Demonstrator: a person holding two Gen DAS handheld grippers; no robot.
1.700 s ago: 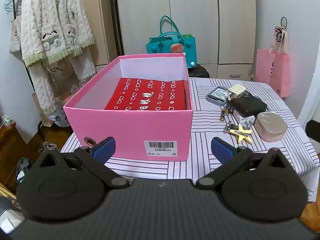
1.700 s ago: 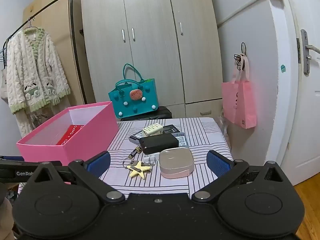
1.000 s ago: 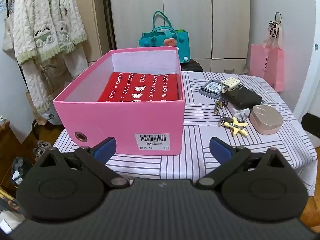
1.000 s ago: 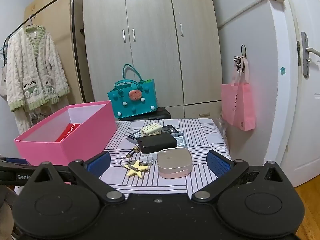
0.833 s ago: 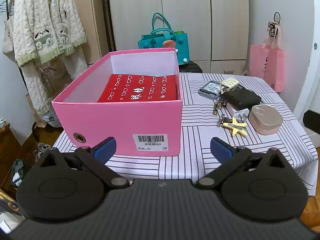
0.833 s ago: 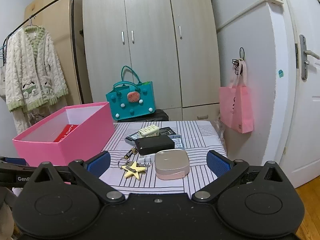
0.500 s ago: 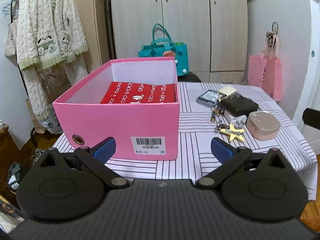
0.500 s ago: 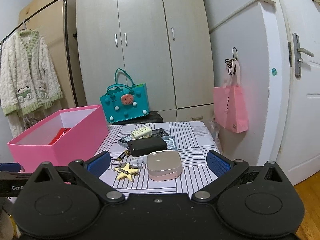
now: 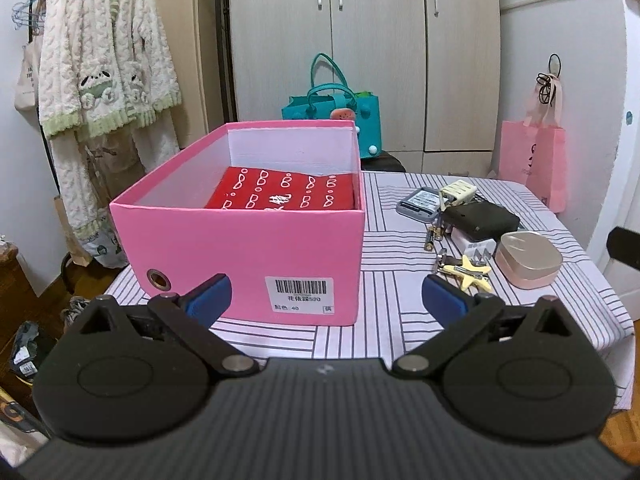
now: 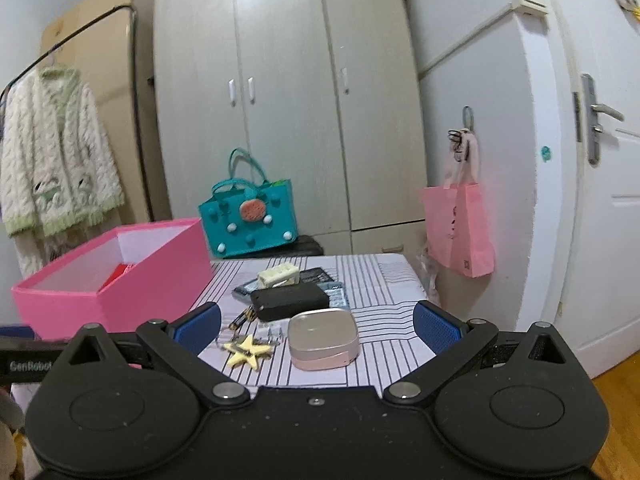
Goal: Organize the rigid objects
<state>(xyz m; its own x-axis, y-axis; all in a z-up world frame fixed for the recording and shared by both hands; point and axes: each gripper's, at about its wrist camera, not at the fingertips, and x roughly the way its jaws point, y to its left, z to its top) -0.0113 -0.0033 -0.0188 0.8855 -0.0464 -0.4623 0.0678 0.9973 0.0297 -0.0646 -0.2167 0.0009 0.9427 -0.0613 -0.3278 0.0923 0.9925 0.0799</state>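
While both tools hang short of table, nothing gripped: left gripper (image 9: 326,296) jaws wide apart, empty; right gripper (image 10: 316,322) likewise. Rounded rose-gold metal case (image 10: 324,338) sits just beside yellow star keychain (image 10: 248,350) and black rectangular power bank (image 10: 294,300); open pink cardboard box (image 9: 240,240) left of clutter. Risk: crowded cluster, wide jaws nudging neighbours; smooth case slipping.

Red packet (image 9: 282,195) in pink box (image 9: 240,256): near part hidden behind the box's front wall; print on it and on the barcode label (image 9: 300,293) too small to read. Small items by the black block (image 9: 482,220) overlap, so the grey device (image 9: 420,203) and white plug (image 9: 474,245) show only in part. In the right wrist view the whole scene is slightly blurred, and the left gripper (image 10: 24,354) is cut by the frame edge.
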